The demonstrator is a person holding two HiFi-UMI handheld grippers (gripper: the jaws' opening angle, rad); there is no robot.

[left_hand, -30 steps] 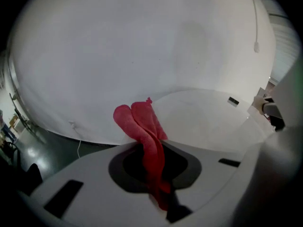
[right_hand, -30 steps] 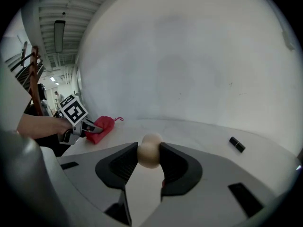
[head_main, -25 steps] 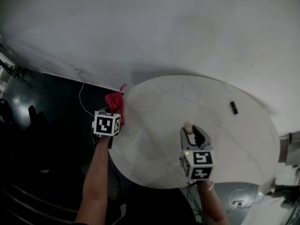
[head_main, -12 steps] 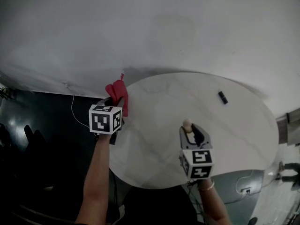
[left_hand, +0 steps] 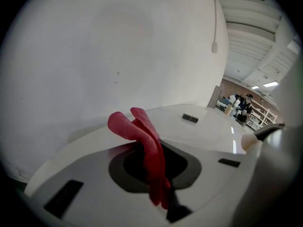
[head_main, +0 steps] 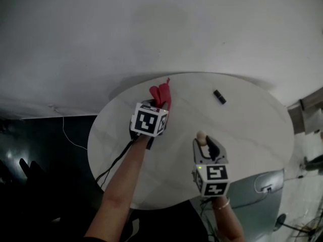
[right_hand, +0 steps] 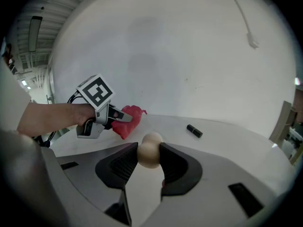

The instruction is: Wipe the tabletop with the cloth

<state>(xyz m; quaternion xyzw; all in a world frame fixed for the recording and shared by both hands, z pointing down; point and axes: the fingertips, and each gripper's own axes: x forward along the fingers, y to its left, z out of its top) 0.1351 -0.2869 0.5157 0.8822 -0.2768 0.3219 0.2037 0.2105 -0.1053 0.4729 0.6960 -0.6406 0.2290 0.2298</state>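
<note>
Both claws grip: left claw [head_main: 154,104], red cloth [head_main: 162,93] jutting lengthwise straight ahead; right claw [right_hand: 150,156], beige ball [right_hand: 150,150].

Soft, even light fills the head view, leaving the white wall [head_main: 151,29] and the round counter [head_main: 252,135] bright, with a faint grey shadow on the wall along the counter's upper left rim, while the floor [head_main: 35,150] at lower left sinks almost to black. Both gripper views are rounded fisheye pictures with black corners and bent lines, and the left tool [left_hand: 154,169] and right tool [right_hand: 150,157] loom soft and out of focus along the bottom. Ceiling lamps [left_hand: 270,84] glow at the right of the left gripper view, with pale glare streaks on the counter below them.
</note>
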